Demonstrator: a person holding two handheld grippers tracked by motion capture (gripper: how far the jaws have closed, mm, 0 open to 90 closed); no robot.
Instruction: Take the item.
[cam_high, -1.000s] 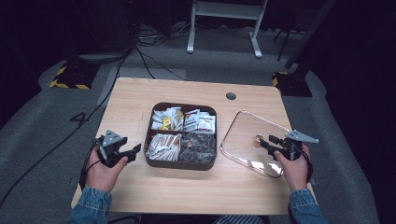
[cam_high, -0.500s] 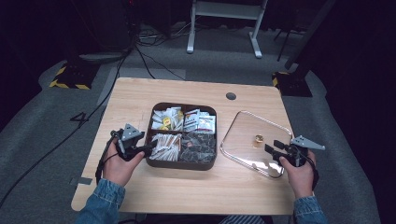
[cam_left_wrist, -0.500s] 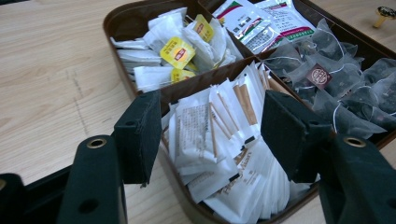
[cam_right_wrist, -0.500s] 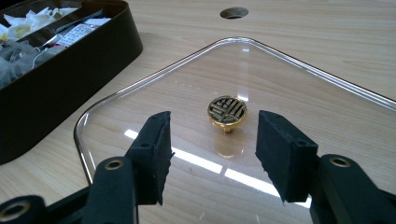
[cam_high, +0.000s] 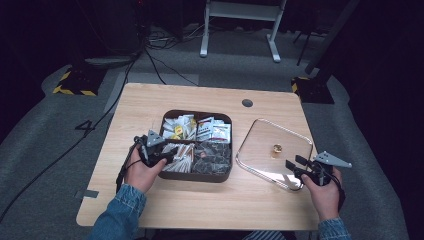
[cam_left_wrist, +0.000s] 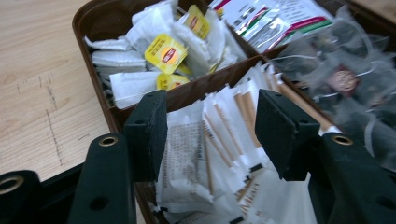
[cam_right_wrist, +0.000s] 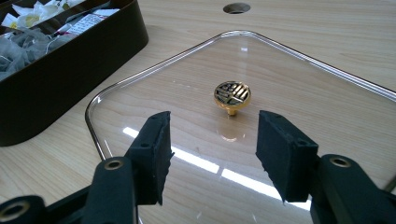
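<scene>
Sugar sticks (cam_left_wrist: 219, 140) lie in the near left compartment of the brown box (cam_high: 197, 176), long axes running away from the left gripper (cam_left_wrist: 210, 135) poised right above them. Its jaws have just been closing, half-open, gripping nothing. The right gripper (cam_right_wrist: 212, 154) hovers open above the glass lid (cam_right_wrist: 299, 84).

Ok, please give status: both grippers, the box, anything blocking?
Left gripper open, jaws closing over white sachets in box. Right gripper open, empty, above glass lid. Nothing blocking.
</scene>
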